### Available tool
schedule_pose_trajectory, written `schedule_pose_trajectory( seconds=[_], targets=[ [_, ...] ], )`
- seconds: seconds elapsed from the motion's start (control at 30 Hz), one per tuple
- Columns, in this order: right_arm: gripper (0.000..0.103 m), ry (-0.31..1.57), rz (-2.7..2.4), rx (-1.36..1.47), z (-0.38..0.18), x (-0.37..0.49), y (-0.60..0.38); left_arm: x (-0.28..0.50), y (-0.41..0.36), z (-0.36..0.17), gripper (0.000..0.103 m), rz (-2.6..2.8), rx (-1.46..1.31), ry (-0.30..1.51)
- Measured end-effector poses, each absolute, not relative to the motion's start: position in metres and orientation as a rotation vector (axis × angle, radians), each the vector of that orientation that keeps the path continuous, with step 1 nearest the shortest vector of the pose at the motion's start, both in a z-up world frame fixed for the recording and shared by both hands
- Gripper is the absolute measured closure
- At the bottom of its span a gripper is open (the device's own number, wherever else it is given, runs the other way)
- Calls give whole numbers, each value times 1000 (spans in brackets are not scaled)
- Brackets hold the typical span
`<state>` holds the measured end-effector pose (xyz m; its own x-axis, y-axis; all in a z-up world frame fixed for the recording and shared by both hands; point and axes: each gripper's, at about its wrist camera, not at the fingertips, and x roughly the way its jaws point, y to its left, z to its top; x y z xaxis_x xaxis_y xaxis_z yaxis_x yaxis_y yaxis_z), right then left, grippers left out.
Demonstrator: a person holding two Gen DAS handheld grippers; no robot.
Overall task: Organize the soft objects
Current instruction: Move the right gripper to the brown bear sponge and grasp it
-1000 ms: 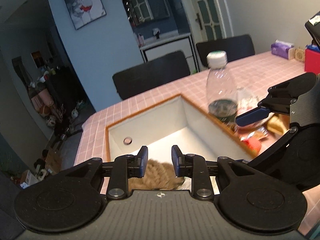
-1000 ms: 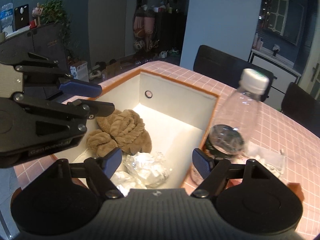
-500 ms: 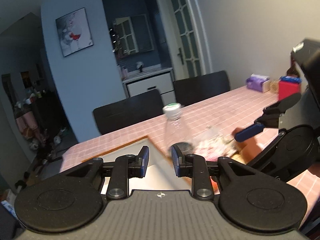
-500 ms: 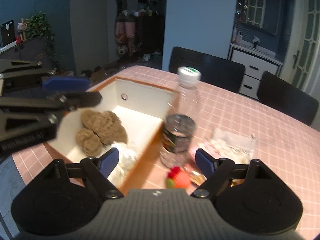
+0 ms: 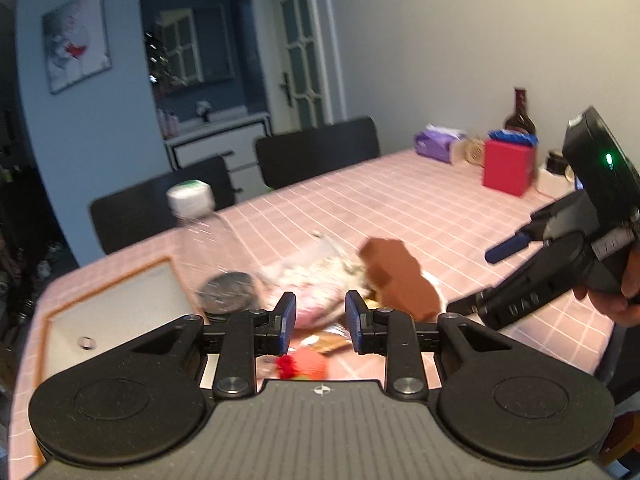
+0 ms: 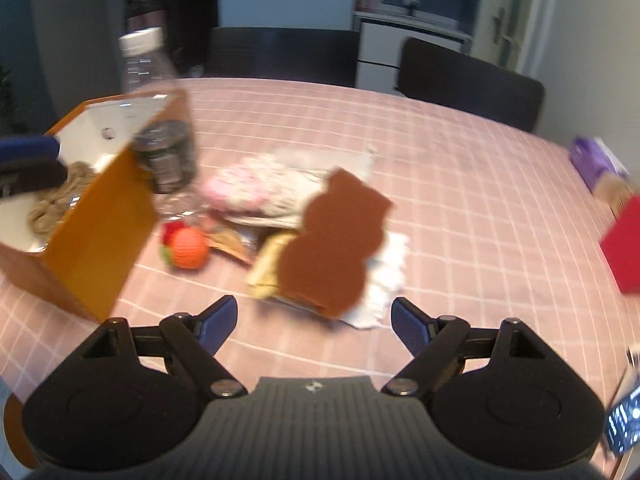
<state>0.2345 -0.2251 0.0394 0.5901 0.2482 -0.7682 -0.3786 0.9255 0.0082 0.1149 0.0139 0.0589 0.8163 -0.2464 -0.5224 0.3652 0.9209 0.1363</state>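
Lying flat, brown sponge [image 6: 334, 240] runs lengthwise away from both grippers' spread, empty fingers [image 6: 408, 326].

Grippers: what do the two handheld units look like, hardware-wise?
Both match: the left gripper and right gripper are matte black, with round discs either side of a ribbed centre plate, black linkage arms and blue finger pads. The right unit's housing shows a green LED.

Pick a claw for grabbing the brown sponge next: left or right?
Right. The right claw is open wide and empty, with the brown sponge straight ahead. The left claw is narrower and faces the pink packet.
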Motion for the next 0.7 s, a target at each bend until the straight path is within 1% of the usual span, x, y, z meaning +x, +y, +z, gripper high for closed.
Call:
schedule_pose_trajectory(
  seconds=[0.1,0.17,0.3,0.47,0.63,0.67,0.7],
  targets=[
    [20,878,342,-133,31,244,-238,120,-2,45,69,-358,244,560],
    [20,888,336,-117,26,248,-246,126,-9,38,64,-374,245,585],
    [20,894,313,-114,20,259,-255,137,-23,23,59,-404,262,622],
    [21,920,308,-114,11,274,-263,152,-35,7,47,-403,264,659],
    [22,939,325,-96,6,290,-260,167,-47,-1,45,-423,214,680],
    [24,936,326,-87,6,292,-260,170,-48,-2,44,-435,195,684],
    [30,939,327,-81,6,294,-259,172,-50,-3,44,-444,178,686]
  ],
)
